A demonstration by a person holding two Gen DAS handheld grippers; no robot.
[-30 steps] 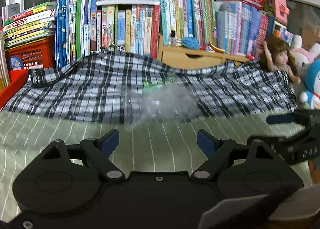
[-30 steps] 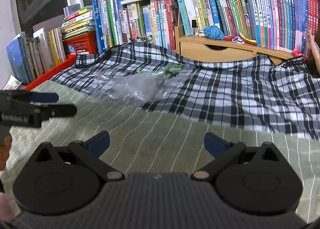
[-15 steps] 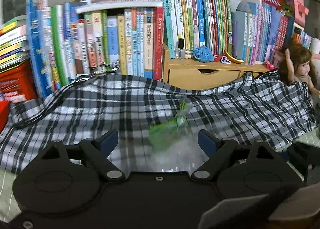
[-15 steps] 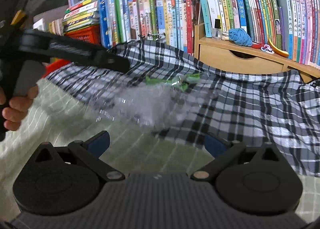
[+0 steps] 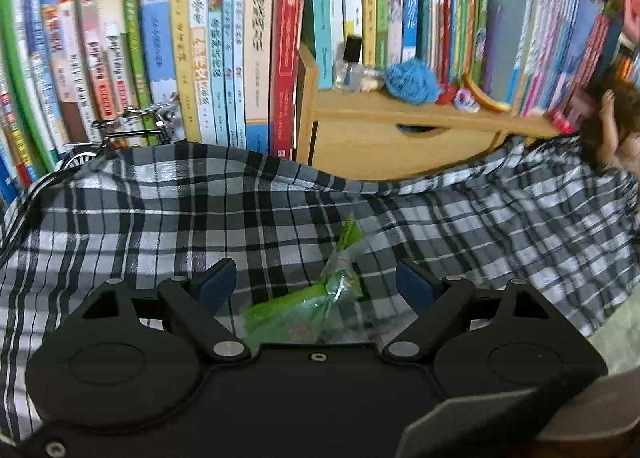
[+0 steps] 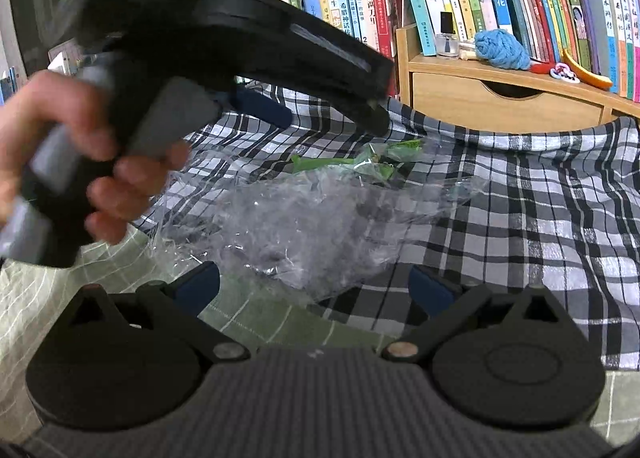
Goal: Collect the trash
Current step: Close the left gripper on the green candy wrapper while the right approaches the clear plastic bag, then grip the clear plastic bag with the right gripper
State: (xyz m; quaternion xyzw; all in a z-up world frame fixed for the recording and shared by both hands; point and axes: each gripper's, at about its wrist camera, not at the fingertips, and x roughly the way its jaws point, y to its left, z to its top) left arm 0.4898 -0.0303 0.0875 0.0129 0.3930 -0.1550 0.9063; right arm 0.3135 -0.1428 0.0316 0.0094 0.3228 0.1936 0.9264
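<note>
nearest, left gripper [image 5: 316, 284] spread wide and empty, pads astride but clear of a crumpled clear plastic wrapper [image 6: 304, 218] with a green printed end [image 5: 340, 278], lying on black-and-white checked cloth [image 5: 160, 218]. right gripper [image 6: 314, 288] likewise wide open, gripping nothing, wrapper just ahead of its tips. beyond, wooden drawer unit [image 5: 400, 142] and packed row of books [image 5: 224, 50].
</note>
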